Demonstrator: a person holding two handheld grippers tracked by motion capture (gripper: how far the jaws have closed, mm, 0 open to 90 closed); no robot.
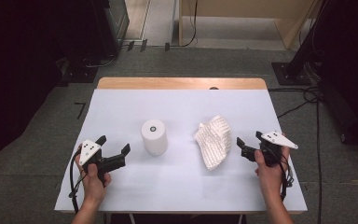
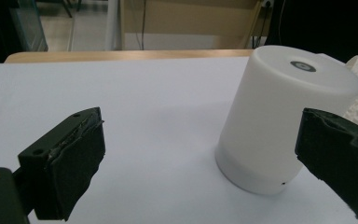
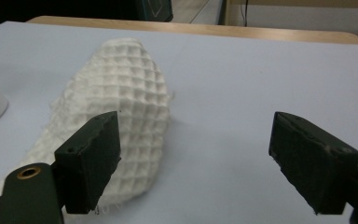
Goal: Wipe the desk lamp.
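White waffle-weave cloth (image 1: 213,140) lay crumpled right of centre in the high view, on the pale table (image 1: 121,107), well apart from the white cylinder (image 1: 154,136) that stood upright at mid-frame. The right gripper (image 1: 250,145) hovered just to the right of the cloth, its jaws spread wide with nothing between them; in the right gripper view the cloth (image 3: 121,121) filled the left half, partly behind the left jaw. The left gripper (image 1: 114,149) sat at lower left of the high view, jaws wide apart and empty. In the left gripper view the cylinder (image 2: 279,116) rose at right, just beside the right-hand jaw.
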